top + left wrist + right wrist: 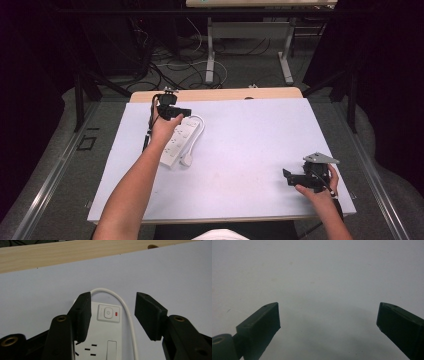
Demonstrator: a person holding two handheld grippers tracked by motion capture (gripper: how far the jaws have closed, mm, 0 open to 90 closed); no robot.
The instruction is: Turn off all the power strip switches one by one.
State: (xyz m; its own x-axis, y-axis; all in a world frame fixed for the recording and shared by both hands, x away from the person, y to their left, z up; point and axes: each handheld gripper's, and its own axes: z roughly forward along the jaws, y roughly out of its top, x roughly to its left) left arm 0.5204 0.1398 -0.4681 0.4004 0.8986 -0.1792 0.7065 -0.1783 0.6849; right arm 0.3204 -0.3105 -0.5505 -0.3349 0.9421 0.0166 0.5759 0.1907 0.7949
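High view: white multi-socket power strip (177, 140) with looped white cord (199, 131) lies on pale lilac table sheet (240, 150), far left. Left gripper (112, 315) hovers over its switch end, jaws apart. Right gripper (328, 320) near right edge, jaws wide apart, empty.

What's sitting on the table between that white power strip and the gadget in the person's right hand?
Nothing: in the high view, bare pale blue tabletop stretches between the white plastic power strip and the right gripper.
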